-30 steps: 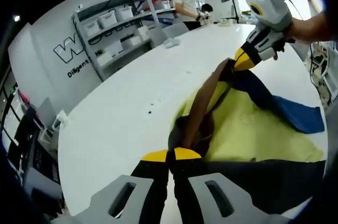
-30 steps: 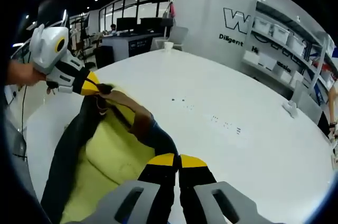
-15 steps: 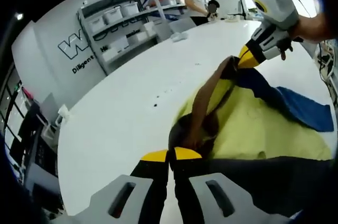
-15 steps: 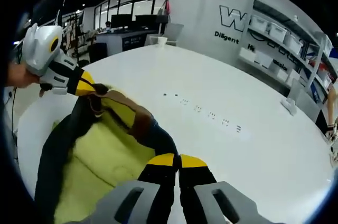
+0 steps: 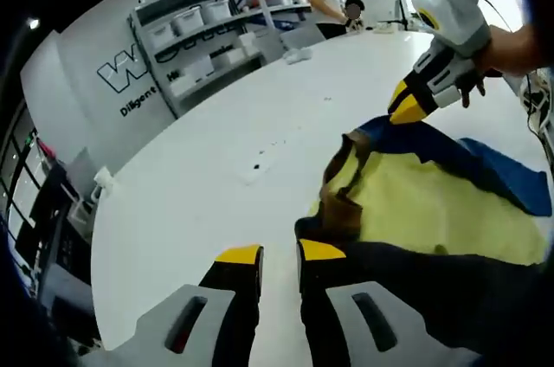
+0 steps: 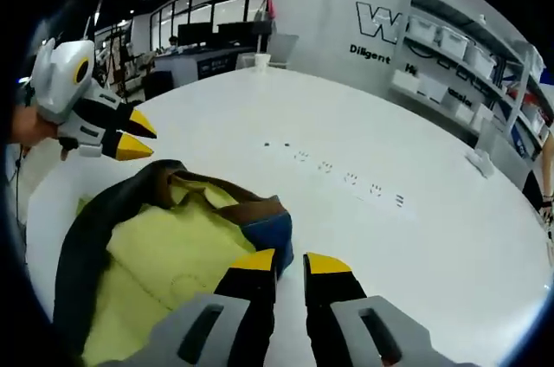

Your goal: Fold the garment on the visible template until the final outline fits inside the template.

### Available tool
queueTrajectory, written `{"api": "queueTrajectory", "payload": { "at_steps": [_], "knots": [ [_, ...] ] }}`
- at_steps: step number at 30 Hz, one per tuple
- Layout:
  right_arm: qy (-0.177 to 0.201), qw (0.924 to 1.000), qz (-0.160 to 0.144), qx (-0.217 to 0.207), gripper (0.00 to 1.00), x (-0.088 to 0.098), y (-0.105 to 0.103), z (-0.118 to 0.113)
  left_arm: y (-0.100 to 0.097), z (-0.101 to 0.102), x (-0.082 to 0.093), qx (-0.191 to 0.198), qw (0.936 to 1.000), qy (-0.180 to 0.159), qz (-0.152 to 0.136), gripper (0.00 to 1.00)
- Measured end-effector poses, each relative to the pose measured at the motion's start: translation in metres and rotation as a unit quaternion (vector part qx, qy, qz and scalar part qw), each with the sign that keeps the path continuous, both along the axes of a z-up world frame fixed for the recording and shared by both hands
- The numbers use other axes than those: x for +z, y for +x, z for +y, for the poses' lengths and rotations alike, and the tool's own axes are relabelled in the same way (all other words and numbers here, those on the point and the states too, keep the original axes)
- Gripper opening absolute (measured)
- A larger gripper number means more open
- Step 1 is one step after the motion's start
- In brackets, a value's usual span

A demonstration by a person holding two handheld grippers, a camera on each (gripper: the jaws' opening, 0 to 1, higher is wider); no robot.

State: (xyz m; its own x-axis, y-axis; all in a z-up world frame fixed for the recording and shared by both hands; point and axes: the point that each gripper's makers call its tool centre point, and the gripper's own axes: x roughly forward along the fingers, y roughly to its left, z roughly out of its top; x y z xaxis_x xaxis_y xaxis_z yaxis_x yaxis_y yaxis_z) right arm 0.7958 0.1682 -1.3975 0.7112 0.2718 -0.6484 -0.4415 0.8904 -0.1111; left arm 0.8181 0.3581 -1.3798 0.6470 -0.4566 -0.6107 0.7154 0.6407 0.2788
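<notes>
Garment (image 5: pixel 433 211), a yellow, navy and brown top, lies rumpled on the white table (image 5: pixel 216 168) at right of the left gripper view. Both the left gripper (image 5: pixel 279 254) and right gripper (image 6: pixel 291 262) hover spread above it, holding nothing. Soft and limp, it is probably best pinched at its hem corners.

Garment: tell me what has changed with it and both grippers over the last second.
Both grippers let go: the left gripper and the right gripper, shut on the garment a second ago, now stand open and clear of it. The brown collar edge, then held up stretched between them, has dropped onto the table. The garment's body stayed spread where it lay.
</notes>
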Motion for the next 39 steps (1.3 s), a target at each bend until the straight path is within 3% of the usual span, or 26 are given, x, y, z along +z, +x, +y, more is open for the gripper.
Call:
{"api": "queueTrajectory", "payload": {
  "at_steps": [3, 8, 16, 28, 35, 39],
  "knots": [
    [0.001, 1.0, 0.004, 0.007, 0.11, -0.003, -0.008, 0.001, -0.012, -0.007, -0.002, -0.006, 0.9997, -0.017, 0.017, 0.21],
    [0.009, 0.9998, 0.016, 0.009, 0.2, -0.007, -0.02, 0.002, -0.024, -0.008, -0.009, -0.005, 0.9993, -0.019, 0.033, 0.29],
    [0.022, 0.9994, 0.027, 0.008, 0.25, -0.014, -0.042, 0.007, -0.048, -0.011, -0.01, -0.001, 0.9981, -0.035, 0.05, 0.35],
    [0.021, 0.9991, 0.036, 0.01, 0.27, -0.02, -0.056, 0.01, -0.077, -0.015, -0.004, -0.036, 0.9984, -0.022, 0.037, 0.34],
    [0.022, 0.9986, 0.048, 0.0, 0.26, -0.027, -0.065, 0.008, -0.094, -0.018, -0.008, -0.011, 0.9977, -0.036, 0.057, 0.33],
    [0.022, 0.998, 0.06, 0.003, 0.16, -0.029, -0.074, 0.01, -0.109, -0.025, -0.009, -0.001, 0.9974, -0.036, 0.062, 0.27]
  ]
}}
